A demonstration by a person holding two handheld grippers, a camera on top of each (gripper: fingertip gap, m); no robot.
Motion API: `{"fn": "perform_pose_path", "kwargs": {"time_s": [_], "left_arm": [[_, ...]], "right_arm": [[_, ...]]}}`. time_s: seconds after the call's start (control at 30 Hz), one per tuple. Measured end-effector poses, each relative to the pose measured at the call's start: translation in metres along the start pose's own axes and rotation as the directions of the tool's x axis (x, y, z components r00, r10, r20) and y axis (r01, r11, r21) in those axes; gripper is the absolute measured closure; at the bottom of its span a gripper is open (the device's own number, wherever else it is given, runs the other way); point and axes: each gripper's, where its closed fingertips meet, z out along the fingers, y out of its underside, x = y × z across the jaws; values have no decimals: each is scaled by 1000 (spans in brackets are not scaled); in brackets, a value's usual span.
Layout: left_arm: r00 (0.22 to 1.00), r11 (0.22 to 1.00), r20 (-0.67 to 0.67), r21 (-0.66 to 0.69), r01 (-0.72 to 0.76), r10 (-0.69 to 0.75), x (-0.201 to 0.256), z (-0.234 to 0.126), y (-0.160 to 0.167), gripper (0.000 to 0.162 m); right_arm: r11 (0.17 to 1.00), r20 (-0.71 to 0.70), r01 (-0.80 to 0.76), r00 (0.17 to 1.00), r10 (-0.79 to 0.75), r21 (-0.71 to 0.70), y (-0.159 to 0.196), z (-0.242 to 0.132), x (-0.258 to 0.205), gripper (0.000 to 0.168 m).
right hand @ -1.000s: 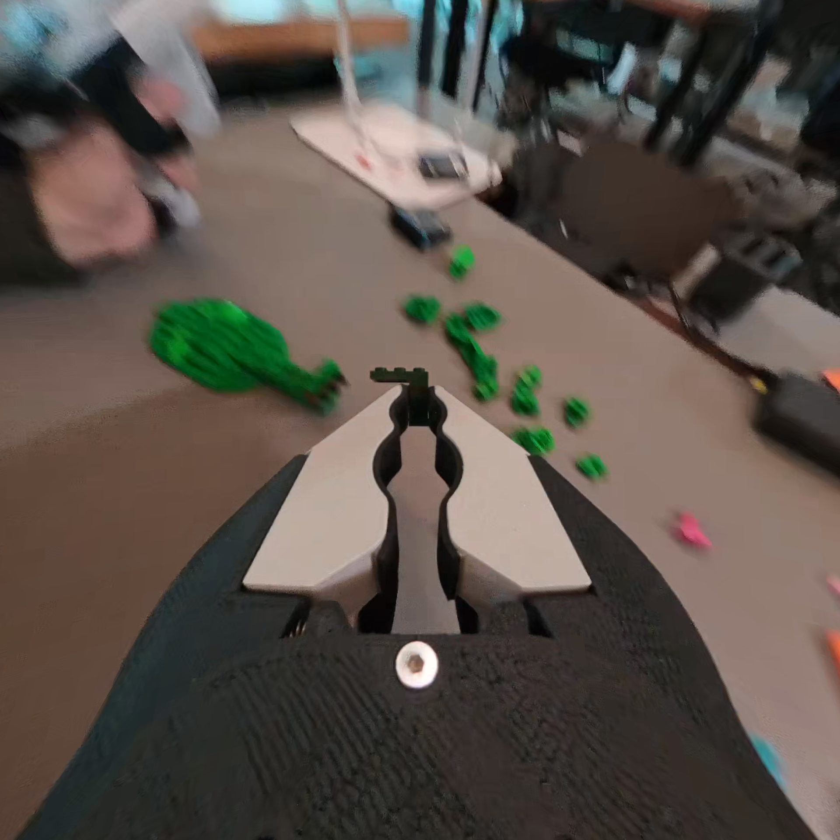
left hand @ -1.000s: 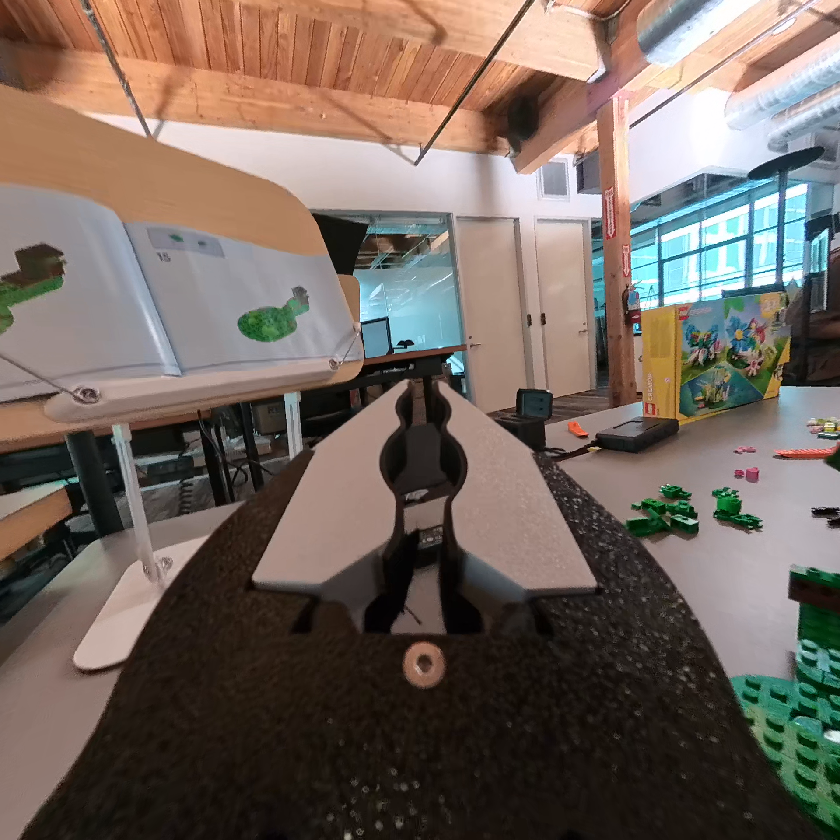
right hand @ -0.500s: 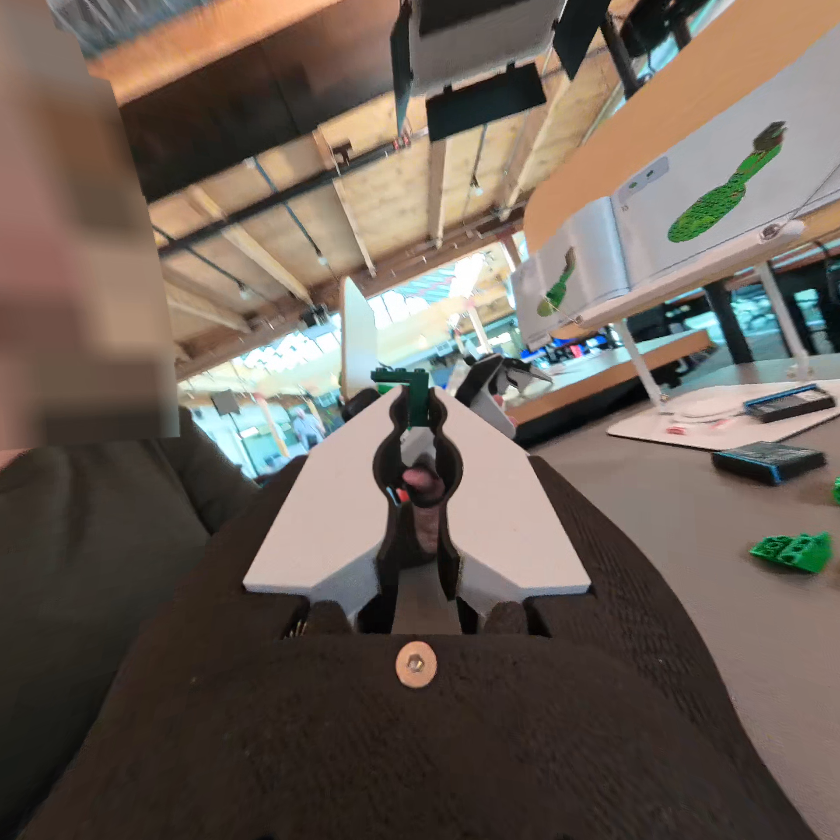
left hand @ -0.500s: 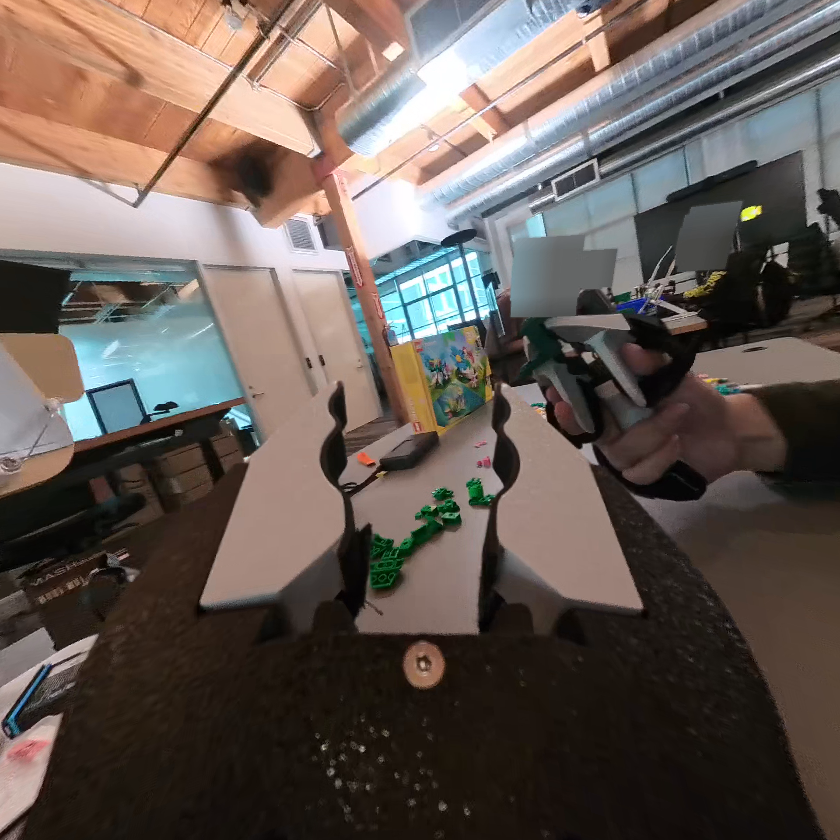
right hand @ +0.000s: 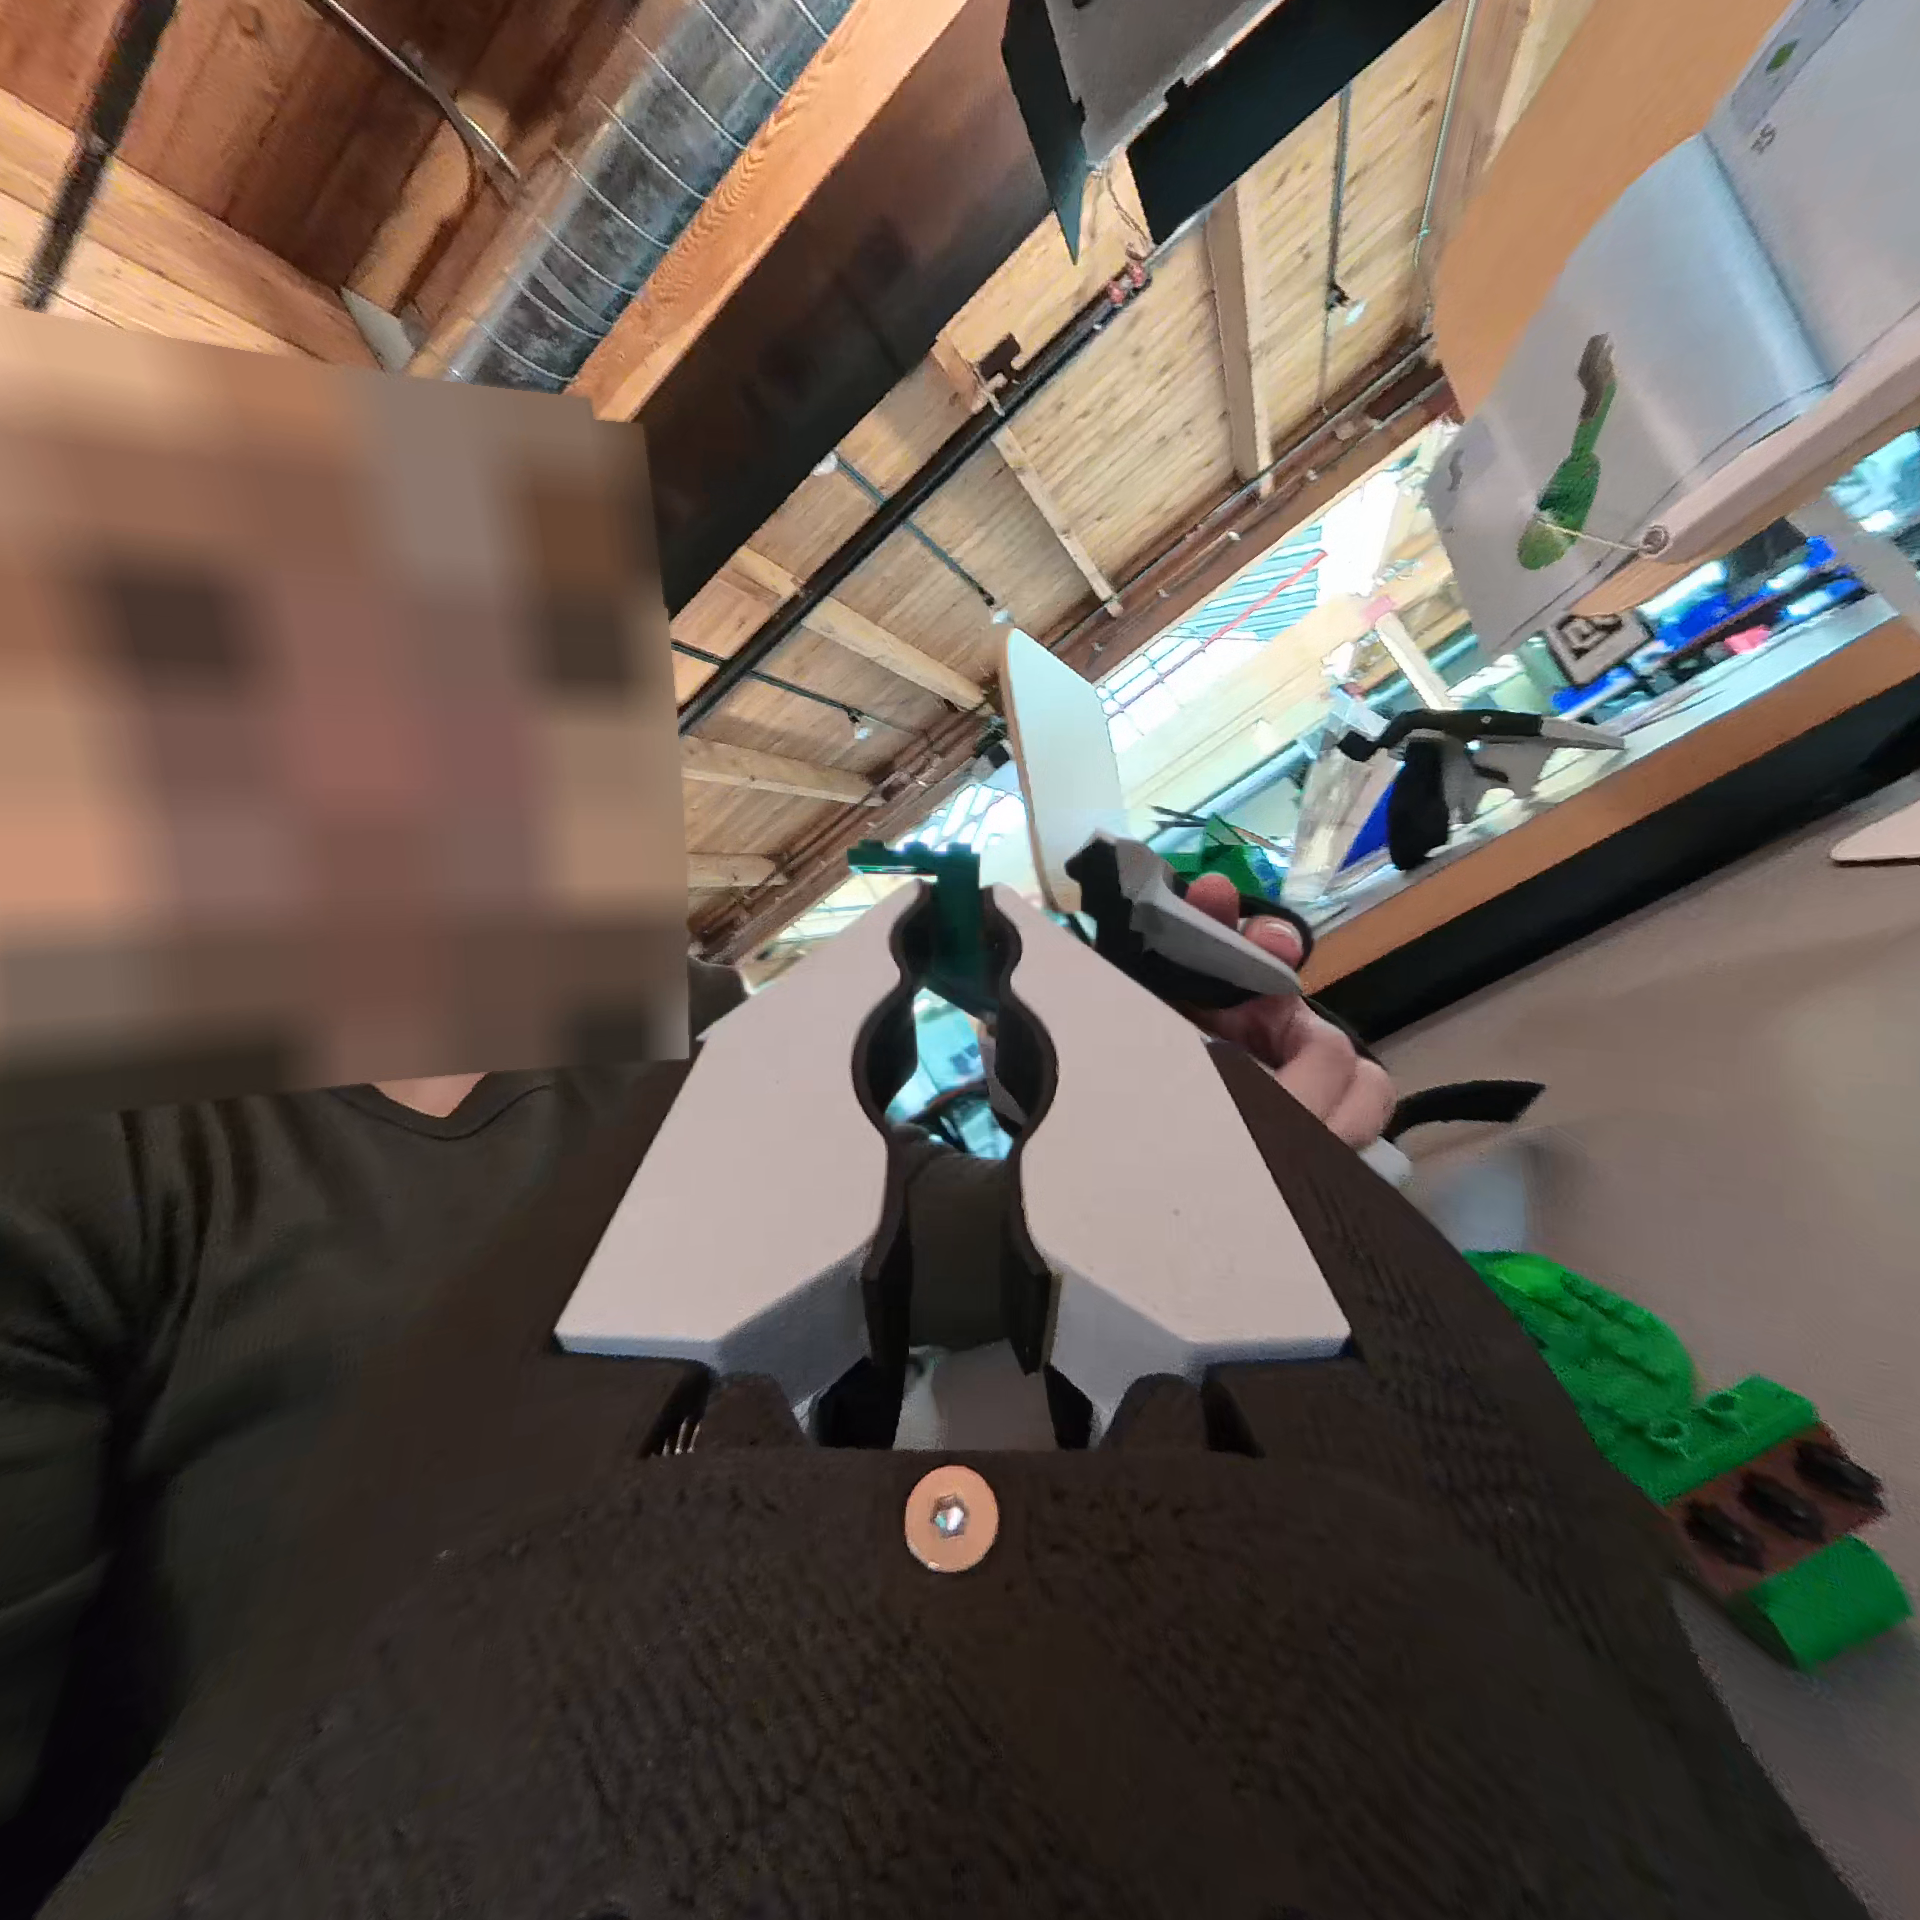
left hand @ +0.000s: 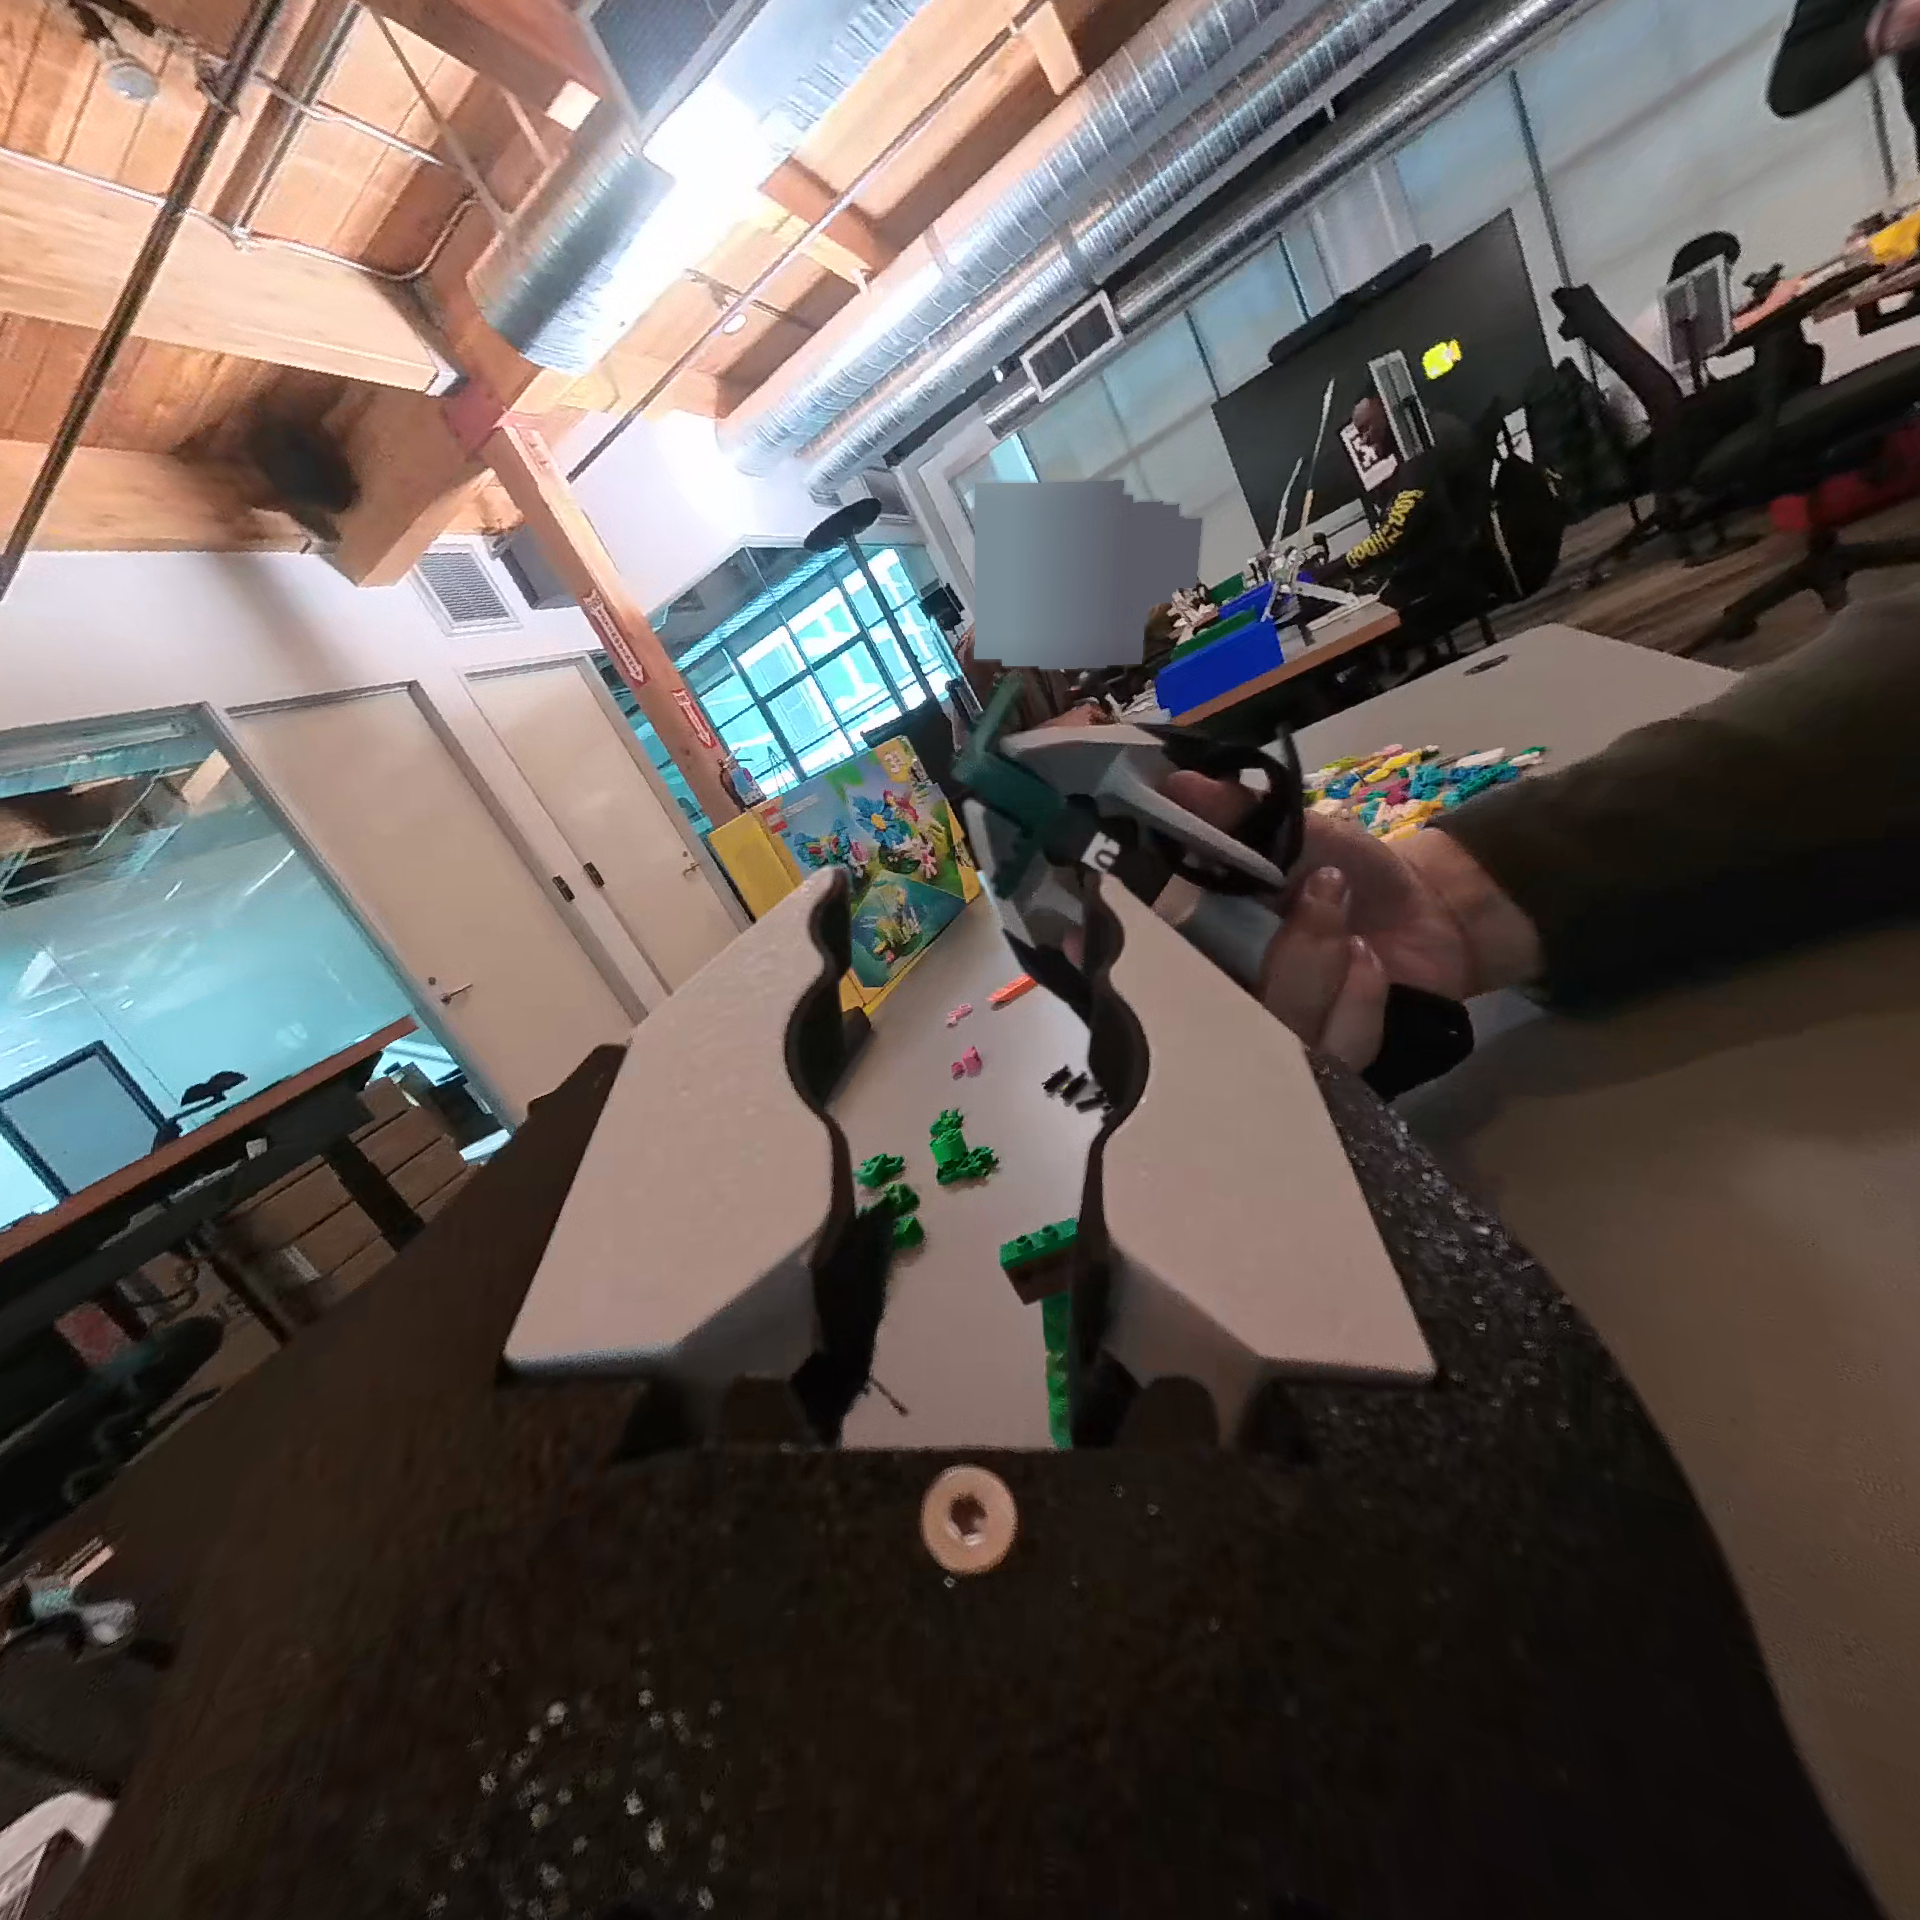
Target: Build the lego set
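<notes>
Both grippers have tipped further upward since half a second ago, and the right gripper now sits closer to the left one's fingertips.

Left gripper [left hand: 961, 914]: its two grey fingers stand wide apart with nothing between them. Through that gap lies the grey table [left hand: 1621, 1226], scattered with small loose green bricks [left hand: 940, 1158] and a pink piece [left hand: 971, 1062]. Close to the base of its right finger, a green and brown lego build [left hand: 1044, 1273] sits on the table. Beyond the fingertips, at the table's far end, stands the yellow lego box [left hand: 862, 862].

Right gripper [right hand: 956, 894]: its fingers are pressed together on a dark green lego piece [right hand: 951, 888], which sticks up past the tips and bends over to the left at its top. In the left wrist view this gripper, held in a hand [left hand: 1382, 935] with a dark sleeve, hovers just above and beyond the left gripper's right fingertip, the dark green piece pointing up and to the left.

To the right of the right gripper and low on the table lies the same green build with its brown section, seen here from the other side. Above and to the right, an open instruction booklet [right hand: 1704, 343] rests on a stand.
</notes>
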Motion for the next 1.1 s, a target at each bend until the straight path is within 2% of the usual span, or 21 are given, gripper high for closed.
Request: {"fn": "perform_pose_path", "kwargs": {"time_s": [0.07, 0.2, 0.3, 0.33, 0.47, 0.53, 0.6, 0.7, 0.77, 0.87, 0.97, 1.1], "left_arm": [[999, 999, -6, -4, -45, 45, 6, 4, -1, 122], [982, 983, 49, -20, -181, 182, 11, 10, -3, 142], [973, 976, 68, -30, -217, 219, 13, 13, -3, 159], [972, 974, 73, -41, -223, 225, 11, 13, -3, 159], [928, 938, 195, -208, -276, 316, -20, 8, 13, 160], [894, 886, 197, -332, -325, 402, -31, 2, 31, 159], [848, 797, 138, -445, -408, 511, -35, -3, 50, 160], [748, 642, 7, -519, -564, 664, -30, -6, 67, 160], [707, 587, -47, -519, -621, 706, -24, -5, 71, 159], [647, 517, -111, -506, -690, 755, -17, -3, 74, 159], [590, 451, -166, -495, -743, 790, -10, -2, 78, 159], [571, 435, -175, -484, -759, 802, -7, 0, 79, 159]], "right_arm": [[999, 41, -37, 998, 36, 16, -1, 2, -4, 162], [996, 86, -90, 992, 89, 4, 4, 7, -8, 162], [996, 94, -92, 991, 91, -3, 7, 11, -10, 161], [997, 74, -81, 994, 80, 13, 4, 11, -8, 160], [1000, -112, 6, 994, -4, 22, -7, 3, 12, 123], [991, -300, 121, 945, -131, -51, -9, -6, 31, 119], [940, -446, 244, 832, -329, -239, -3, -14, 47, 119], [836, -507, 334, 676, -534, -435, 0, -22, 55, 119], [788, -508, 347, 618, -600, -508, 1, -26, 57, 122], [742, -481, 340, 593, -646, -577, 9, -29, 59, 133], [742, -471, 326, 609, -638, -585, 14, -29, 59, 139], [726, -468, 315, 596, -652, -611, 17, -31, 62, 150]]}}
